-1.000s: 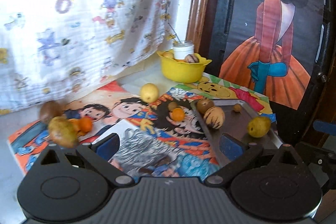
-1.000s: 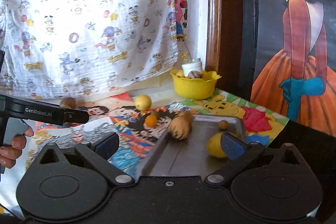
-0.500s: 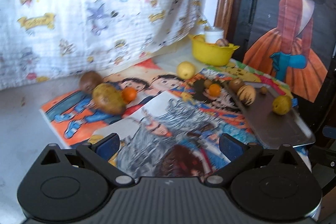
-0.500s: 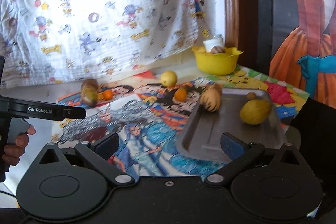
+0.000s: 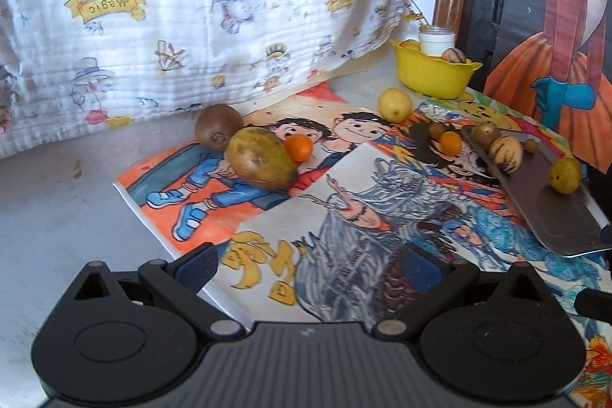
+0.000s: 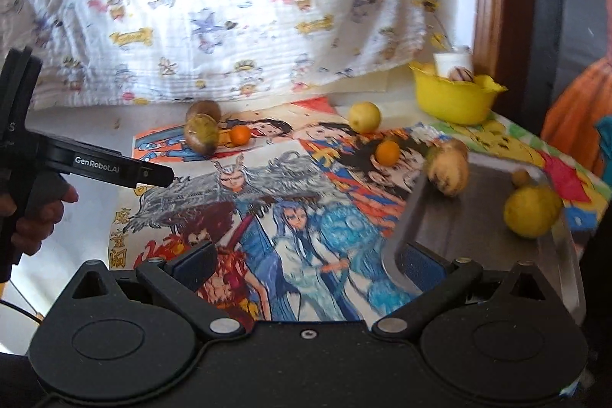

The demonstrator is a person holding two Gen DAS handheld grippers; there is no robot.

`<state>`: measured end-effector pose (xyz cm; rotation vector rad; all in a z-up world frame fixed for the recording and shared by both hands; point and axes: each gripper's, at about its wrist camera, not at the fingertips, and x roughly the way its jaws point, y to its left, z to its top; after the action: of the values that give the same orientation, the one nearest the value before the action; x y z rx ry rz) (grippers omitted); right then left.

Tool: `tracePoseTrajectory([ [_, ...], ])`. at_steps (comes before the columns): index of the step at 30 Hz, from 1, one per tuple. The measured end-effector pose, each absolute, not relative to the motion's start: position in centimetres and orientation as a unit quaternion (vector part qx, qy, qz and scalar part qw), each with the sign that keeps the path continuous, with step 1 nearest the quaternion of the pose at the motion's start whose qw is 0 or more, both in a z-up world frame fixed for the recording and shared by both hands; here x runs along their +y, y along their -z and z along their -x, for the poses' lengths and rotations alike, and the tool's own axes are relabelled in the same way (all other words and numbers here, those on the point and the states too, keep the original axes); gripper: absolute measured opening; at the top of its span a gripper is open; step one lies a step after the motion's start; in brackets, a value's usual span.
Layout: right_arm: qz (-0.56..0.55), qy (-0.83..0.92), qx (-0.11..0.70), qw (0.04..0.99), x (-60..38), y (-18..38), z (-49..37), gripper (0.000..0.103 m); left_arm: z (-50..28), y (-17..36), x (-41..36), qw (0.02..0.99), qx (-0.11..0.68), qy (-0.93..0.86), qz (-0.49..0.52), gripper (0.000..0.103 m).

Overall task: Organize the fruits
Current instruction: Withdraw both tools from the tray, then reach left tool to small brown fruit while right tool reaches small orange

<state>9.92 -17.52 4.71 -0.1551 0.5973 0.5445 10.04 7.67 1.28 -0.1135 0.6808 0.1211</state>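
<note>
A grey metal tray point(image 5: 554, 217) point(image 6: 478, 217) lies at the right with a striped melon-like fruit point(image 5: 505, 152) point(image 6: 447, 174), a yellow fruit point(image 5: 565, 174) point(image 6: 529, 211) and a small brown fruit point(image 5: 529, 145) on it. On the cartoon mats lie a greenish mango point(image 5: 260, 163) point(image 6: 201, 136), a kiwi point(image 5: 218, 132), two small oranges point(image 5: 299, 148) point(image 5: 450, 142) and a yellow lemon point(image 5: 394, 104) point(image 6: 365, 116). My left gripper point(image 5: 310, 264) is open and empty, short of the mango. My right gripper point(image 6: 306, 264) is open and empty at the tray's near left corner.
A yellow bowl point(image 5: 432, 75) point(image 6: 453, 100) with a white jar and fruit stands at the back right. A printed white cloth point(image 5: 191, 6) hangs behind. The left gripper's body and the hand holding it point(image 6: 76, 167) show at the left of the right wrist view.
Both grippers have pulled back and turned left; the left one now faces the mango, kiwi and orange, and the tray has slid to the right of both views. Both stay open.
</note>
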Motion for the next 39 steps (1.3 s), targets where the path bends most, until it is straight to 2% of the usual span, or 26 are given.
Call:
tracePoseTrajectory([
  [14,0.125,-0.289,0.275,0.908,-15.6,-5.9,-13.4,0.102,-12.6,-2.6,9.0,0.939,0.338,-0.063,0.027,0.103],
  [28,0.182,-0.288,0.204,0.918,-18.1,-15.5,-20.4,0.102,-23.5,-14.5,6.4,0.952,0.305,-0.007,-0.015,0.103],
  [33,0.211,-0.282,0.23,0.907,-17.2,-14.6,-24.5,0.102,-29.5,-14.1,4.0,0.94,0.336,-0.001,-0.061,0.103],
  [39,0.202,-0.286,0.238,0.906,-17.0,-11.8,-27.2,0.102,-34.3,-11.6,3.7,0.936,0.35,0.03,-0.039,0.103],
])
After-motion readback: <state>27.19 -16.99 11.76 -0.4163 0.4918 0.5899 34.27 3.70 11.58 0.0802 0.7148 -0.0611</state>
